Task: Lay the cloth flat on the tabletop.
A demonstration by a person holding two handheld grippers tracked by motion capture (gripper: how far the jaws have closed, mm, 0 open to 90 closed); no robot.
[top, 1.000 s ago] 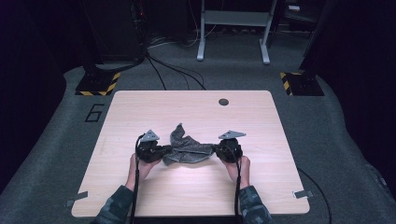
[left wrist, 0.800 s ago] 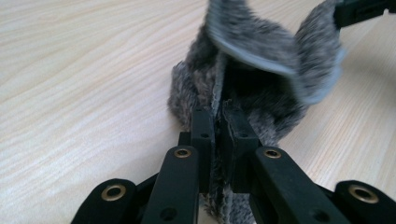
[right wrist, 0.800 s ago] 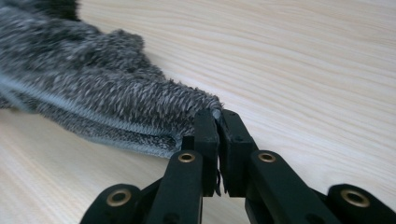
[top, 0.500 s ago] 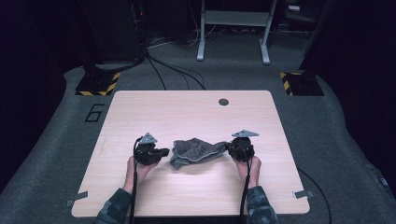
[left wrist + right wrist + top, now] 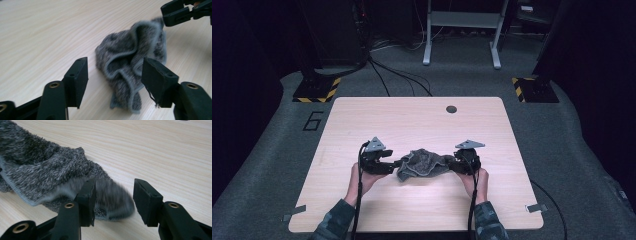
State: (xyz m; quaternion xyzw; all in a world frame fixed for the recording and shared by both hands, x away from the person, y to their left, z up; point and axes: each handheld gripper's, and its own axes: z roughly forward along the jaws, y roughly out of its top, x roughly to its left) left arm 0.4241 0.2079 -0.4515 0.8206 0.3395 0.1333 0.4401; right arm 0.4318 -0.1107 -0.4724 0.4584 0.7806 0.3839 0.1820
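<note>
A crumpled grey cloth [image 5: 423,164] is lying on the wooden table [image 5: 412,120], toward the table's near edge and about midway between its left and right edges. In the high view it is sitting between the 2 grippers, each held in 1 of the person's hands.

The left gripper [image 5: 113,75] is standing with its jaws wide apart. In the left gripper view the cloth's bunched folds, edged with a pale hem, are lying on the table just ahead of the gap and partly between the jaw tips; neither jaw is pressing on it.

The right gripper [image 5: 113,200] is also standing open. In the right gripper view a blurred corner of the cloth is sitting in the gap, against the left-hand jaw and clear of the other.

A small dark round hole [image 5: 451,109] is showing near the table's far edge.
</note>
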